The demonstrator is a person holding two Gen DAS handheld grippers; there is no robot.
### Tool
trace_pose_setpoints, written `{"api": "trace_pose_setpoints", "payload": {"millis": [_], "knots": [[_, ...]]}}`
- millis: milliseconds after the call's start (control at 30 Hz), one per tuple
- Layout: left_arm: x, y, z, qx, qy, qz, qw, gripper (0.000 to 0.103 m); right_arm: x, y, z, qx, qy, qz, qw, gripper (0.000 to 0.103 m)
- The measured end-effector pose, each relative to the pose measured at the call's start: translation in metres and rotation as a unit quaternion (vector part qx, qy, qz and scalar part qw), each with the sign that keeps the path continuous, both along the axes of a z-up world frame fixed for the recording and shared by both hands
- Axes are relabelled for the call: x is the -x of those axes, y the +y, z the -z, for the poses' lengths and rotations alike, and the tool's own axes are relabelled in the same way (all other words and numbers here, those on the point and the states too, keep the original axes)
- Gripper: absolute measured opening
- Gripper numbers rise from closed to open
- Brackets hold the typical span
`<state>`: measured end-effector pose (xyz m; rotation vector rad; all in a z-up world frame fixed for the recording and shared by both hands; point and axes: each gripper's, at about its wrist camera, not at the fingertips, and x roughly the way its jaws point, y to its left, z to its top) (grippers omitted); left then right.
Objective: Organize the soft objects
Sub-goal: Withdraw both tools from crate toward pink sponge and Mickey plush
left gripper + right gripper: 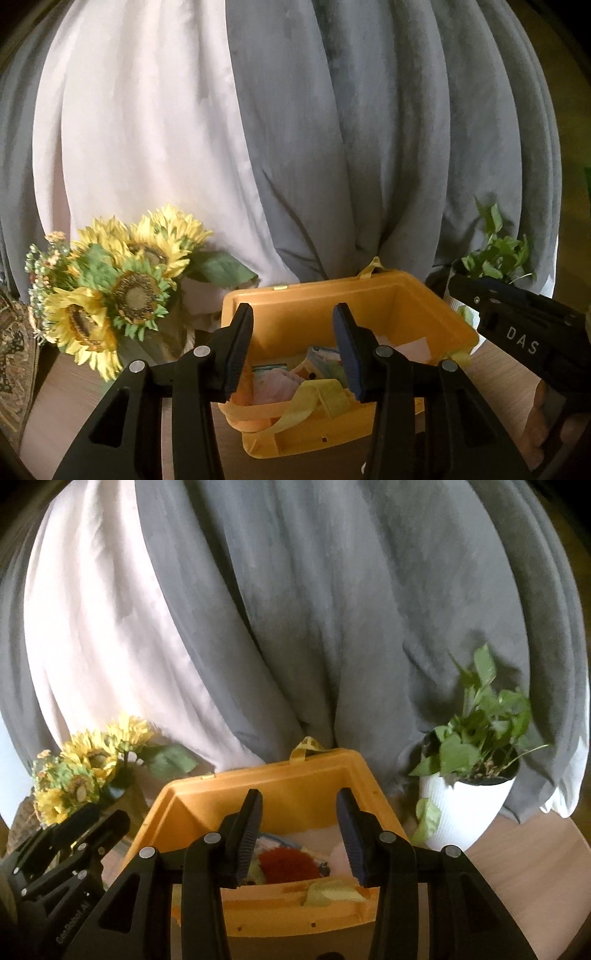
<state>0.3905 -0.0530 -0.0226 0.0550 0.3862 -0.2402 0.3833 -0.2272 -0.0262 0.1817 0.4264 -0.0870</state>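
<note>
Both grippers hang over an orange bin [295, 291] that sits on the wooden worktop [517, 845] in the lower middle of each view, with grey and white curtains behind it. The left gripper [293, 350] has its fingers spread apart and nothing between them; the right gripper [299, 834] is likewise parted and empty.

The soft objects are already down in the bin: a pinkish cloth [273, 387] low in the left view, and a red fuzzy piece [288, 866] beside something pale in the right view. A yellow strap [314, 397] drapes over the bin's near rim. Sunflowers [122, 284] stand at the lower left, and a potted plant [476, 738] in a white pot sits at the right, just beside the bin.

It looks to me as if the job is between pieces: either something has been dropped in or the hands are about to reach inside. No loose soft item shows on the worktop, so the next move calls for finding one, or tucking that strap in without snagging it.
</note>
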Motion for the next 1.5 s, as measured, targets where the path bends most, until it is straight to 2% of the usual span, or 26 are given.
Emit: {"api": "trace_pose_setpoints", "payload": {"millis": [100, 200, 700, 1500], "knots": [[0.011, 0.003, -0.006, 0.0, -0.005, 0.0, 1.0, 0.049, 0.012, 0.002, -0.006, 0.003, -0.008, 0.006, 1.0, 0.048], [0.024, 0.005, -0.009, 0.0, -0.01, 0.0, 1.0, 0.052, 0.026, 0.003, -0.011, 0.006, -0.016, 0.012, 1.0, 0.048], [0.08, 0.018, -0.012, -0.004, -0.007, 0.011, 0.9999, 0.053, 0.086, 0.012, -0.018, 0.013, -0.024, 0.023, 0.999, 0.051], [0.11, 0.035, 0.027, -0.037, 0.045, 0.077, 0.9953, 0.053, 0.134, 0.038, 0.024, -0.013, 0.047, 0.052, 0.997, 0.051]]}}
